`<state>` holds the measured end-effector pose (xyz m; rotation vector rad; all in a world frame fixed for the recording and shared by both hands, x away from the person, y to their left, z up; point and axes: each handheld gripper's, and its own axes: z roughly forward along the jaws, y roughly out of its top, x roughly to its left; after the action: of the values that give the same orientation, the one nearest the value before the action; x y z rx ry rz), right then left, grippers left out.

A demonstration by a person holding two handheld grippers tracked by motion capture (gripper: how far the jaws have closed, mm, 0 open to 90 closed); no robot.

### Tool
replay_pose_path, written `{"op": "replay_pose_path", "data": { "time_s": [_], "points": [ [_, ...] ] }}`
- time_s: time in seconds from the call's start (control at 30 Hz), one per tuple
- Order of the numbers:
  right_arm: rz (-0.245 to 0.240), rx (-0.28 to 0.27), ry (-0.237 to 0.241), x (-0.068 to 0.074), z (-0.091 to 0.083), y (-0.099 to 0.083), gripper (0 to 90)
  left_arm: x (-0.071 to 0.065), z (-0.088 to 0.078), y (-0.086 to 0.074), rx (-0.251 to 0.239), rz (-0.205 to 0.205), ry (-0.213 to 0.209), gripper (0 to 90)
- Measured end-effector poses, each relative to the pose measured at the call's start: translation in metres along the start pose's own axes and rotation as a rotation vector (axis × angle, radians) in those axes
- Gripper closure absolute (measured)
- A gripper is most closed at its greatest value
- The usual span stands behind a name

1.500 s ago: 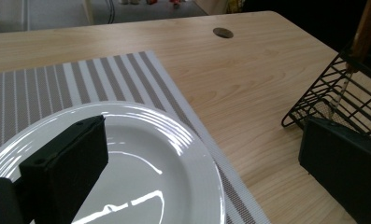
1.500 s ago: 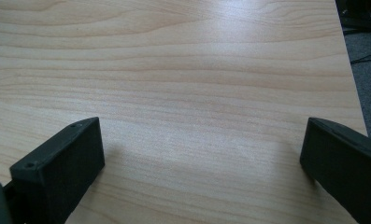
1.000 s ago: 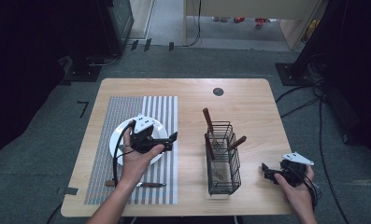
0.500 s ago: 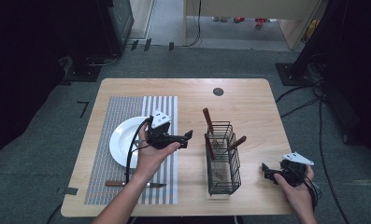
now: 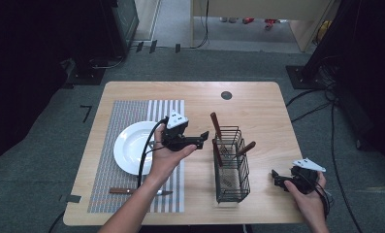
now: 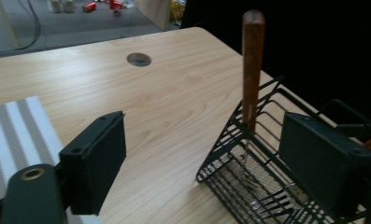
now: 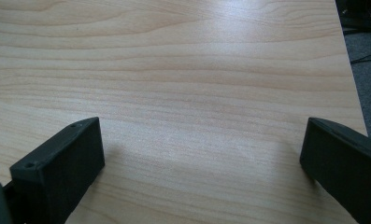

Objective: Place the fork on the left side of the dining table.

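We see the wooden-handled utensil (image 6: pixel 252 65) upright in the wire basket (image 5: pixel 231 167) on the bench (image 5: pixel 258 104), handle up. Our left gripper (image 5: pixel 203 138), jaws spread and just closing, nears it, holding nothing.

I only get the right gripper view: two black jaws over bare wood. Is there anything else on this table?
Observer: Yes. A black wire basket stands near the middle, with wooden handles sticking out.
Visitor: What is the other hand doing?
Observer: The left hand-held gripper hovers beside the basket, pointed at the tallest handle. Its jaws have just been closing a little, with nothing pressed between them.
Visitor: Anything beyond it?
Observer: A white plate on a striped mat, and a knife near the mat's front edge.
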<state>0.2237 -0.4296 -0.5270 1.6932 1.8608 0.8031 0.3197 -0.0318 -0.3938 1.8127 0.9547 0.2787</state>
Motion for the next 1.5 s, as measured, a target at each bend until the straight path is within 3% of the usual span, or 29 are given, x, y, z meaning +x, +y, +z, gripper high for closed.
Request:
{"op": "replay_pose_path", "data": {
  "time_s": [0.13, 0.4, 0.47, 0.9, 1.03, 1.07, 1.17, 1.5],
  "points": [
    [0.000, 0.000, 0.000, 0.000, 0.000, 0.000, 0.0, -0.003, 0.004, 0.003, 0.002, -0.010, -0.041, 30.4],
    [0.000, 0.001, 0.000, 0.000, 0.000, 0.000, 0.0, -0.007, 0.013, 0.011, 0.003, -0.018, -0.095, 43.8],
    [0.000, 0.001, 0.000, 0.000, 0.000, 0.000, 0.0, -0.006, 0.017, 0.014, -0.002, -0.034, -0.131, 47.4],
    [0.000, 0.001, 0.000, 0.000, 0.000, 0.000, 0.0, -0.008, 0.032, 0.022, -0.011, -0.051, -0.116, 66.5],
    [0.000, 0.001, 0.000, 0.000, 0.000, 0.000, 0.0, -0.007, 0.036, 0.023, -0.007, -0.078, -0.139, 73.7],
    [0.000, 0.001, 0.000, 0.000, 0.000, 0.000, 0.0, -0.004, 0.036, 0.024, -0.007, -0.105, -0.166, 75.7],
    [0.000, 0.001, 0.000, 0.000, 0.000, 0.000, 0.0, -0.003, 0.037, 0.024, -0.010, -0.121, -0.189, 80.9],
    [0.000, 0.001, 0.000, 0.000, 0.000, 0.000, 0.0, -0.003, 0.035, 0.025, -0.018, -0.109, -0.195, 82.3]
  ]
}}
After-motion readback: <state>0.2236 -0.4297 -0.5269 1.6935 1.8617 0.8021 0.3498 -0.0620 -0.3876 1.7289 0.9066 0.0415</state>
